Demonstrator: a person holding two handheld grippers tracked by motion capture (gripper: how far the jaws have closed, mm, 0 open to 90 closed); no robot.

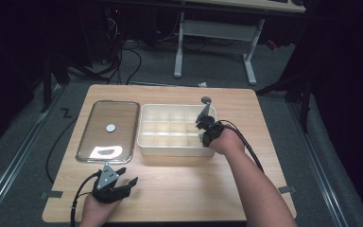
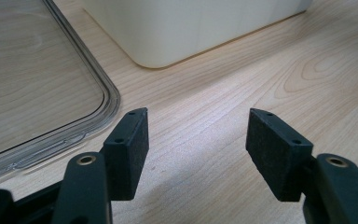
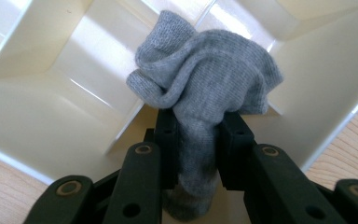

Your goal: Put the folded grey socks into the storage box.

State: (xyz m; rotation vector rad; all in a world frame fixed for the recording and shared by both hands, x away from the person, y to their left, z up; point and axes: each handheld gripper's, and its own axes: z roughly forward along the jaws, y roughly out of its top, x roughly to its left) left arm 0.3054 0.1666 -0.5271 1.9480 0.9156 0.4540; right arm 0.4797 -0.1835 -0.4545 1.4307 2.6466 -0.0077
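Wooden table (image 1: 179, 184), pale grain, square-cornered. Cream divided box (image 1: 147, 142) at centre, many compartments. Clear lid (image 1: 127, 132) flat just left of box, apart from it. Right gripper (image 3: 198, 135) at box's right end, above the compartments, jaws clamped on grey sock (image 3: 209, 74), fabric bunched above the jaws. Left gripper (image 2: 198, 140) low over bare table near front edge, jaws spread wide, nothing between them.

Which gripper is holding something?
The right gripper: its fingers pinch a grey sock over the divided box. The left gripper is open.
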